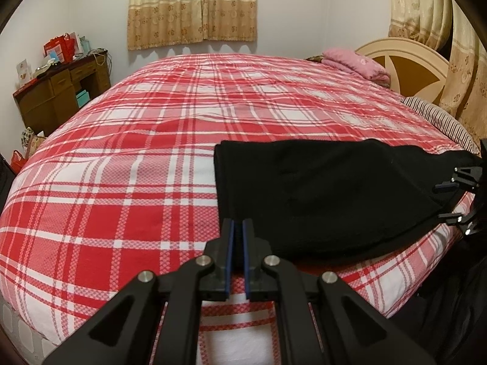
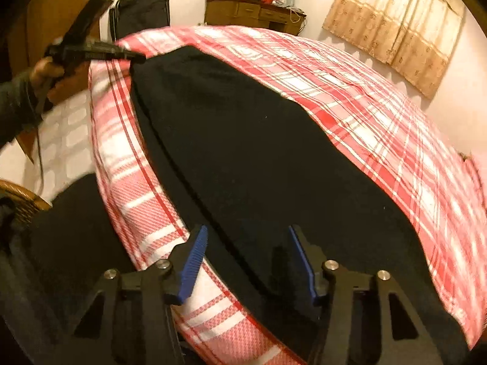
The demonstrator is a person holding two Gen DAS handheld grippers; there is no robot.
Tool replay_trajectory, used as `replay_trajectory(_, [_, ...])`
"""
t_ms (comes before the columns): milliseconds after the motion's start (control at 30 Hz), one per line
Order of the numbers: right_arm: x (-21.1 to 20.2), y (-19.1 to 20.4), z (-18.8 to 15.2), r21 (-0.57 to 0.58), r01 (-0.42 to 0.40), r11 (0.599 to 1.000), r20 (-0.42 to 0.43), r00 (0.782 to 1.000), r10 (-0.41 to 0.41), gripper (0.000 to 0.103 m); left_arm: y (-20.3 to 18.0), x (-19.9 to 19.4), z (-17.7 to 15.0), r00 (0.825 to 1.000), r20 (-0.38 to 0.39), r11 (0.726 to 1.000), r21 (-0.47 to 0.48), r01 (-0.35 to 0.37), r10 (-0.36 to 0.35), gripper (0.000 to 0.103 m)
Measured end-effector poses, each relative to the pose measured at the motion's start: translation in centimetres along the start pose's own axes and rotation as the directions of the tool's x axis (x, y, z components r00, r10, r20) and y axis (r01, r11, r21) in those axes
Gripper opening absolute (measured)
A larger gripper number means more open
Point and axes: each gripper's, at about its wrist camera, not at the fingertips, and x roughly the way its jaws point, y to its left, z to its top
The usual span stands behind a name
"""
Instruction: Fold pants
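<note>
Black pants (image 1: 319,197) lie folded flat on the red and white plaid bed cover (image 1: 121,182), near its front edge. My left gripper (image 1: 238,231) is shut on the left front corner of the pants. From the right wrist view, the same gripper (image 2: 140,58) pinches the far corner of the pants (image 2: 243,152), with a person's hand (image 2: 45,70) gripping its handle. My right gripper (image 2: 248,243) stands open over the near end of the pants, and its blue pads do not press the cloth. It also shows at the right edge of the left wrist view (image 1: 449,202).
A folded pink blanket (image 1: 356,64) lies by the cream headboard (image 1: 408,60). A cluttered brown desk (image 1: 61,91) stands against the far wall. A black chair (image 2: 140,12) stands past the bed's end and a wicker seat (image 2: 21,197) beside it. The plaid cover (image 2: 365,106) stretches beyond the pants.
</note>
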Motion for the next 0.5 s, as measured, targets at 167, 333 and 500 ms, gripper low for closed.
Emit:
replay_trajectory(167, [1.2,1.2,0.0,-0.076,0.054,0.996,-0.021,0.998,-0.056,0.011,0.1,0.1,0.1,1.0,0.002,1.0,-0.001,0.007,-0.007,0.005])
replay_trajectory(333, [-1.7,1.2,0.8,-0.065,0.055,0.996,0.022,0.998,-0.053,0.003,0.1,-0.3,0.0,1.0,-0.004,1.0,0.005,0.012,-0.012,0.005])
replay_trajectory(500, [-2.2,2.7,0.2,-0.113,0.047,0.992,-0.006,0.999,-0.048,0.003,0.1,-0.6,-0.4,1.0,-0.01,1.0,0.004,0.026,-0.026,0.005])
